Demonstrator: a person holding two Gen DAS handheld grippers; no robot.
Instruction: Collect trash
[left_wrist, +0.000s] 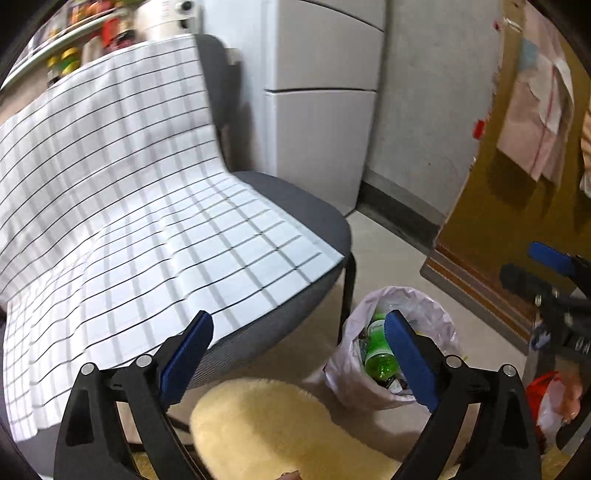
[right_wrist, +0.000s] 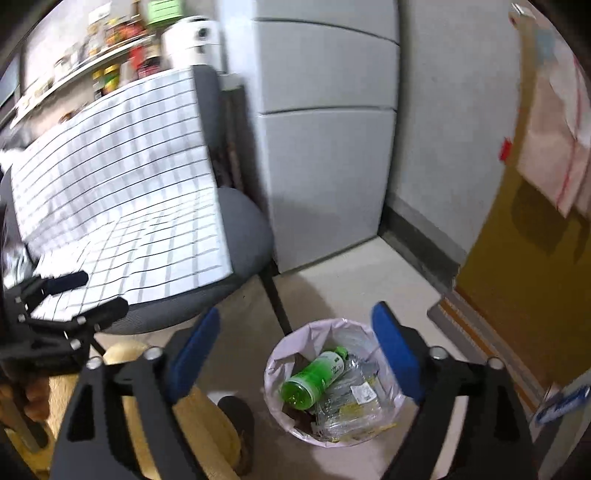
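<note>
Both grippers (left_wrist: 299, 354) (right_wrist: 295, 354) spread, empty; green bottle (right_wrist: 314, 380) lies tilted in bin (right_wrist: 388, 417), cap seemingly toward fridge (right_wrist: 325, 166).

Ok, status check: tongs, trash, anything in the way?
Both tongs, left and right, open and empty. Green bottle already in the lined trash bin. Right tongs above the bin, path unobstructed.

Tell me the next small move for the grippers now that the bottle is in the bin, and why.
Probably draw both grippers back from the trash bin and turn to look for more trash. The right gripper and the left gripper both stand open and empty, and the green bottle already lies inside the lined bin among clear plastic wrappers. No loose trash shows on the floor nearby.
</note>
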